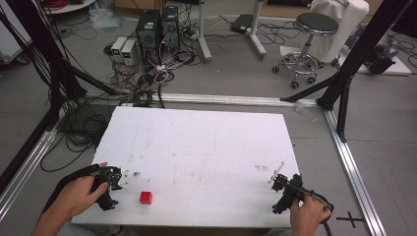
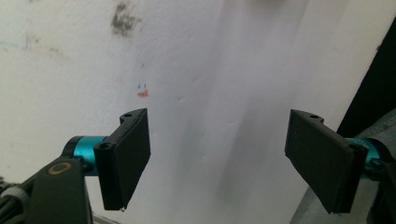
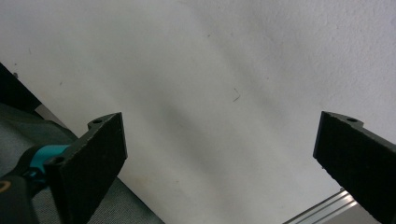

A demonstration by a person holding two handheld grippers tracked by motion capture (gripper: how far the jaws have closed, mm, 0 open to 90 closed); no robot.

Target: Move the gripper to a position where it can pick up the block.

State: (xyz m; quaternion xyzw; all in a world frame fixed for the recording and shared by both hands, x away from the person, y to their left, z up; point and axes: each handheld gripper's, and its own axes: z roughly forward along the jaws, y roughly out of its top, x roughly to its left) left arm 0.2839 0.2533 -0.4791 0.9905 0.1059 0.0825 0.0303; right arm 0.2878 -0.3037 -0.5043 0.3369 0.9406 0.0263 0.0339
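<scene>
A small red cube sits on the white board near its front edge, toward the left. My left gripper is held low just left of the cube and a little beyond it, apart from it. In the left gripper view its jaws stand wide apart over bare white board, with nothing between them. My right gripper hovers near the board's front right corner. In the right gripper view it is open too, over bare board at the edge.
Faint stains mark the board. Beyond it the floor holds computer towers, tangled cables and a stool. Black frame posts and aluminium rails flank the table.
</scene>
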